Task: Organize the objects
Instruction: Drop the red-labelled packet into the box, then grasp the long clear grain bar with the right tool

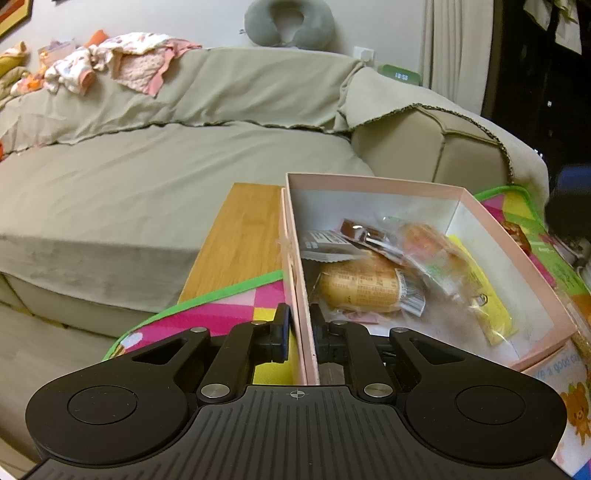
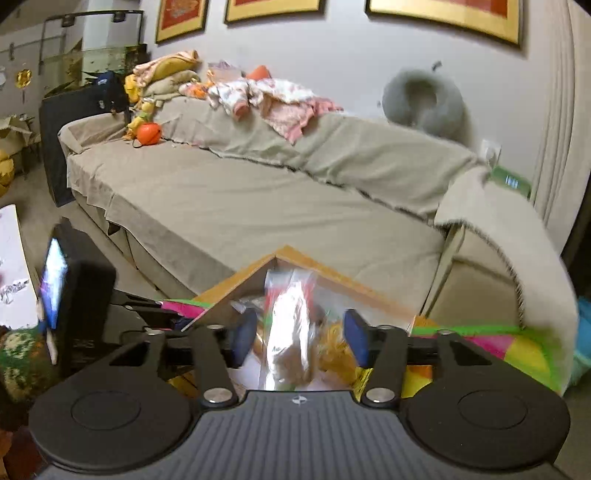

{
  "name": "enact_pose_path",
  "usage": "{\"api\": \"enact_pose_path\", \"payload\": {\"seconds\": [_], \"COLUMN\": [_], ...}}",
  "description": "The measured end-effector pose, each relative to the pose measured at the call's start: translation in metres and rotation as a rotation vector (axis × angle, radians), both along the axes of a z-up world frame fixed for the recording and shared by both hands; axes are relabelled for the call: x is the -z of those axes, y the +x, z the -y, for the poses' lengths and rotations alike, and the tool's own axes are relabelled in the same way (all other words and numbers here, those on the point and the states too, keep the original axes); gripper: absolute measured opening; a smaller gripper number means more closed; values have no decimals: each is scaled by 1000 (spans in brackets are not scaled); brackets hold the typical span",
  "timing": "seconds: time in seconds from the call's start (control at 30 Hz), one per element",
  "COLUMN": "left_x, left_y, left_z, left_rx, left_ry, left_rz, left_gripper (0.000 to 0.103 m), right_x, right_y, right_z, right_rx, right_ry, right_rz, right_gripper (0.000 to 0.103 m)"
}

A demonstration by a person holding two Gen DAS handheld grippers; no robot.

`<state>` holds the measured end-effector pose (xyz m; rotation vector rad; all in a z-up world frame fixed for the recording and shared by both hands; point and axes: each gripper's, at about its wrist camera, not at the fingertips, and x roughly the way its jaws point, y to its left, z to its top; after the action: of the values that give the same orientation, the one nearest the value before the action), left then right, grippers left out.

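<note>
A pink cardboard box (image 1: 373, 184) stands on a colourful play mat (image 1: 229, 306). It holds several wrapped snacks, among them a bread roll in a printed wrapper (image 1: 362, 288) and a yellow packet (image 1: 480, 291). My left gripper (image 1: 300, 332) is shut on the box's near left wall, one finger inside and one outside. In the right wrist view, my right gripper (image 2: 301, 338) is open, with a clear plastic snack bag (image 2: 290, 332) hanging between its fingers; the view is blurred and I cannot tell if the pads touch it.
A wooden board (image 1: 243, 236) lies left of the box. A grey-green covered sofa (image 1: 147, 192) fills the background, with clothes (image 1: 122, 62) and a grey neck pillow (image 1: 290, 24) on its back. A black device with a lit screen (image 2: 70, 295) stands at the left in the right wrist view.
</note>
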<state>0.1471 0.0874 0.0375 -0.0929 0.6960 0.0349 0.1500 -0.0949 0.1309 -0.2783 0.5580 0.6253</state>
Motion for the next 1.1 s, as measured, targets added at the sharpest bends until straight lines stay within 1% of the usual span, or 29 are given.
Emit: {"api": "enact_pose_path", "payload": {"seconds": [0.1, 0.17, 0.2, 0.23, 0.37, 0.43, 0.6, 0.77, 0.93, 1.1], "left_x": [0, 0, 0, 0, 0, 0, 2, 3, 3, 3], "left_y": [0, 0, 0, 0, 0, 0, 0, 0, 0, 0], "left_z": [1, 1, 1, 2, 2, 1, 1, 3, 3, 3], "left_rx": [0, -1, -2, -3, -2, 0, -1, -3, -4, -4], "left_ry": [4, 3, 1, 1, 1, 3, 6, 16, 15, 15], "left_rz": [1, 1, 2, 2, -1, -4, -19, -26, -25, -25], "left_gripper": [13, 13, 13, 13, 13, 13, 12, 12, 12, 12], "right_x": [11, 17, 20, 24, 42, 51, 69, 84, 92, 98], "right_y": [6, 5, 3, 1, -8, -12, -28, -29, -26, -26], "right_z": [15, 33, 42, 52, 85, 103, 138, 174, 186, 178], "right_rx": [36, 77, 98, 120, 224, 273, 404, 505, 551, 527], "right_ry": [35, 50, 57, 60, 38, 35, -18, 19, 36, 43], "right_rz": [-69, -96, -106, -113, -132, -146, -129, -191, -217, -237], "right_gripper": [55, 58, 62, 65, 66, 71, 77, 79, 83, 83]}}
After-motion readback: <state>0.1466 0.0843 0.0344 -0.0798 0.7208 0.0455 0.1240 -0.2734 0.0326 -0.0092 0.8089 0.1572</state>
